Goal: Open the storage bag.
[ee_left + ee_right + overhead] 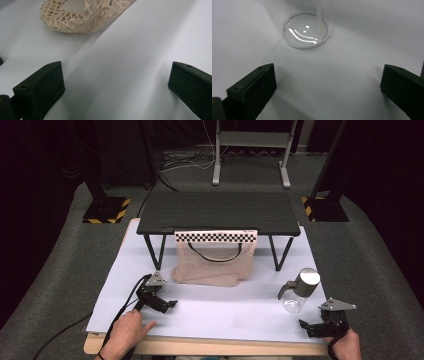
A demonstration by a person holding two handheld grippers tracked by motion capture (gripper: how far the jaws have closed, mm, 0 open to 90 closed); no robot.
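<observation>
A beige mesh bag [212, 265] with a black handle hangs from the front edge of a small black stand [215, 212], its bottom resting on the white board [225, 312]. In the left gripper view the mesh bag [80, 15] lies just ahead. My left gripper [167, 304] [116, 82] rests on the board in front of the bag's left corner, open, nothing between its jaws. A clear bottle [299, 292] with a grey pump cap stands at the right. My right gripper [307, 326] [328, 82] sits open just in front of the bottle's base [305, 31].
A black-and-white checkered strip [216, 236] runs along the stand's front edge. The stand's thin legs [162, 251] flank the bag. The board's near edge [200, 345] lies by the person's hands. Black floor stands with yellow stripes [105, 210] are behind the table.
</observation>
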